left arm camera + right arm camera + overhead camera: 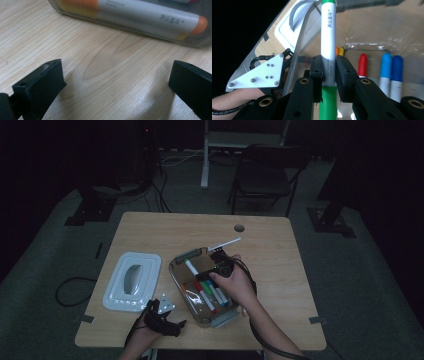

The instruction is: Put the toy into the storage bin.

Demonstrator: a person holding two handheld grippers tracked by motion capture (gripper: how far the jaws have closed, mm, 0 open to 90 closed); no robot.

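Observation:
My right gripper [329, 67] is shut on a green marker [328, 30], its white barrel clamped between the pads and pointing away along the jaws. It hovers over the clear plastic box [176, 279], where my right gripper [218, 268] sits under the person's hand. Red [362, 63] and blue markers [385, 65] lie in the box, with orange and yellow caps behind the jaws. My left gripper [117, 80] is open above bare wood, close to the box wall, through which an orange marker [140, 15] shows. At the table's front edge, my left gripper [167, 316] lies left of the box.
A white lid [132, 281] lies on the table [165, 227] left of the box. A white pen [229, 242] rests beyond the box, near a round hole [239, 228]. A folding chair [267, 175] stands past the table's far edge.

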